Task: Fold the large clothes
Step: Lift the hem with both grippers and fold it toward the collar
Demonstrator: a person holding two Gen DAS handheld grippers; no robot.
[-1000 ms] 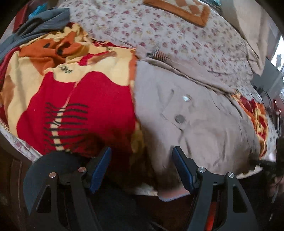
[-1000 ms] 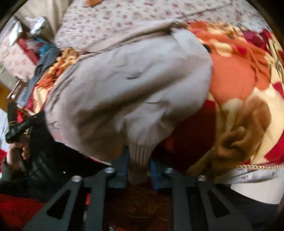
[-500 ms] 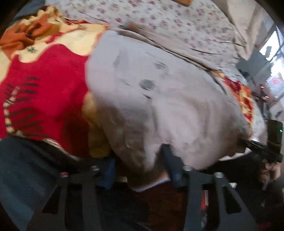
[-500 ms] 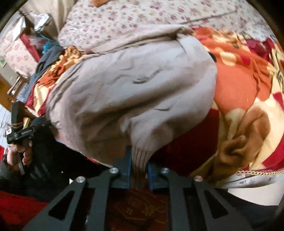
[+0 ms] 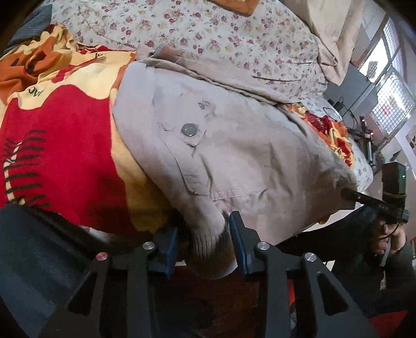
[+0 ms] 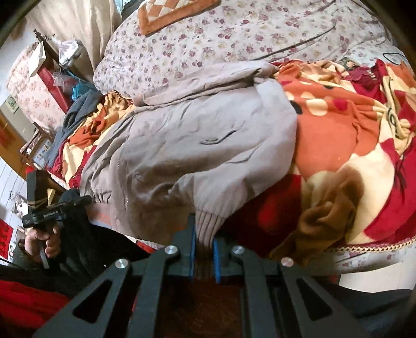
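Note:
A large beige jacket (image 5: 234, 145) lies spread on a red, orange and cream blanket (image 5: 65, 145) on the bed. At its near left corner, the ribbed hem (image 5: 210, 247) sits between the closing jaws of my left gripper (image 5: 205, 244). The right pad touches the cloth, while a thin gap shows at the left pad. In the right wrist view the jacket (image 6: 195, 145) drapes toward me. My right gripper (image 6: 204, 247) is shut on its ribbed hem (image 6: 208, 223) at the other bottom corner. Each gripper shows at the edge of the other's view.
A floral bedsheet (image 6: 234, 39) covers the far half of the bed, with an orange checked cushion (image 6: 176, 13) on it. Grey and blue clothes (image 6: 78, 114) pile at the bed's left end. A hand (image 6: 49, 241) grips the left tool's handle. A window (image 5: 390, 98) is at the right.
My left gripper closed in on the jacket's hem corner, its jaws narrowing from wide apart to close around the ribbing. My right gripper tightened on the hem and rose slightly.

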